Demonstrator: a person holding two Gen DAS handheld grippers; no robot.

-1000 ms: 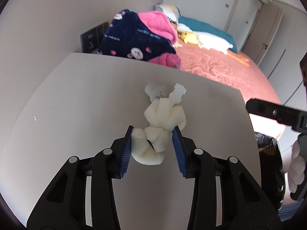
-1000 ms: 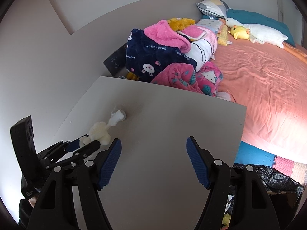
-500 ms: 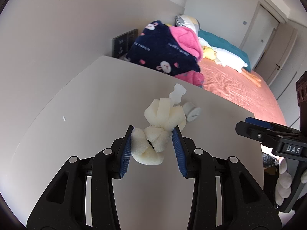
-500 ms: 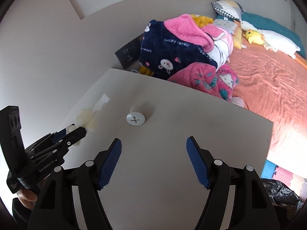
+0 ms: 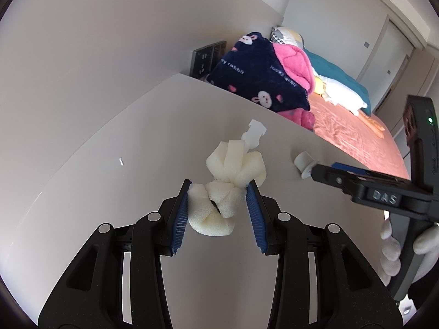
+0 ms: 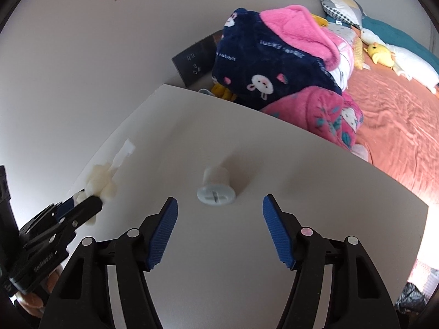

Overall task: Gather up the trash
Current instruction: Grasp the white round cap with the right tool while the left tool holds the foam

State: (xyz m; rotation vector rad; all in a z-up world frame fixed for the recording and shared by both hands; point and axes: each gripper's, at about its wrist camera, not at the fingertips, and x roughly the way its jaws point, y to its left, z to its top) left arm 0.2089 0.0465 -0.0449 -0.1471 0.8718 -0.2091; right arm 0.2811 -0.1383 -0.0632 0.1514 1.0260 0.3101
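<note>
My left gripper (image 5: 218,205) is shut on a bundle of cream foam scraps (image 5: 227,181), with a white plastic piece (image 5: 253,131) sticking out past it, held above the grey table (image 5: 109,170). From the right wrist view the foam bundle (image 6: 100,182) and the left gripper (image 6: 85,205) sit at the far left. A small white plastic cap (image 6: 216,186) lies on the table (image 6: 315,205), just ahead of my right gripper (image 6: 219,220). Its jaws are closing with nothing between them. In the left wrist view the cap (image 5: 304,164) lies beside the right gripper's finger (image 5: 356,182).
A pile of navy and pink fleece blankets (image 6: 277,63) rests on the bed behind the table's far edge. An orange bedspread (image 6: 397,115) stretches to the right. A dark wall socket panel (image 6: 194,63) sits behind the table. A black trash bag (image 6: 411,296) shows at the lower right.
Both grippers have moved across the table. The white cap, first hidden behind the foam, now lies just ahead of the right gripper, whose jaws have narrowed slightly. The left still holds the foam.
</note>
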